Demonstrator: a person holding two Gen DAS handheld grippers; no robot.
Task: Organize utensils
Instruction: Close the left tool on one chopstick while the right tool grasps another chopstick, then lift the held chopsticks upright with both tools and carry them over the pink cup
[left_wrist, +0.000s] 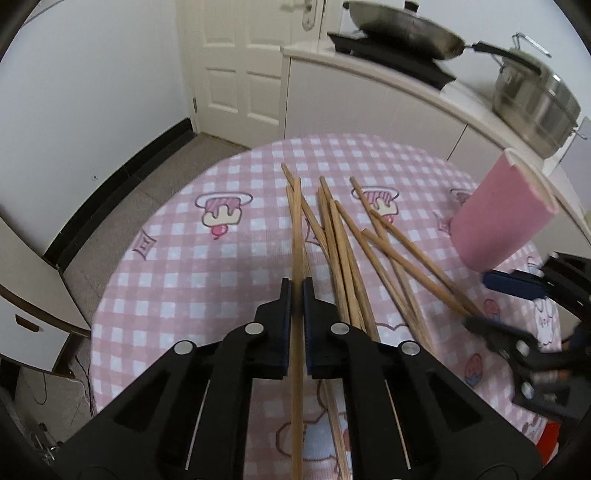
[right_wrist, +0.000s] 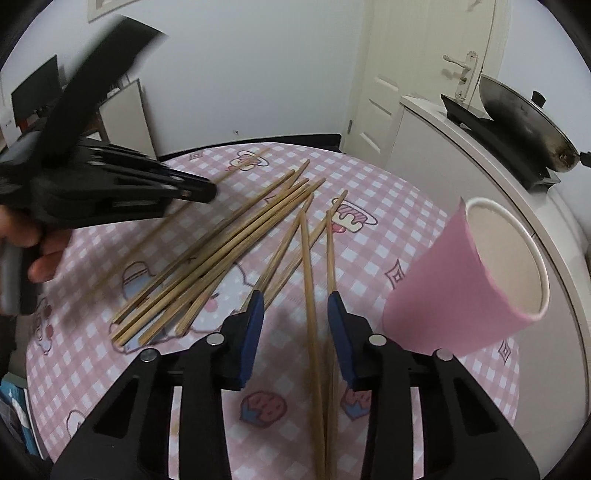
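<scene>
Several wooden chopsticks (left_wrist: 343, 243) lie fanned out on a pink checked tablecloth (left_wrist: 177, 266). My left gripper (left_wrist: 297, 288) is shut on one chopstick (left_wrist: 296, 229), which runs straight up between its pads. In the right wrist view that gripper (right_wrist: 208, 192) is a blurred black shape at upper left, held by a hand (right_wrist: 37, 251). My right gripper (right_wrist: 295, 306) stands open over the cloth. One chopstick (right_wrist: 307, 273) lies between its blue pads (right_wrist: 255, 314) with a gap on each side. A pink paper cup (right_wrist: 461, 288), white inside, stands just right of it.
A white counter (left_wrist: 369, 107) behind the table carries a wok (left_wrist: 402, 33) on a black cooker and a steel pot (left_wrist: 535, 99). A white door (left_wrist: 236, 66) and grey floor (left_wrist: 122, 206) lie beyond the table's rounded far-left edge.
</scene>
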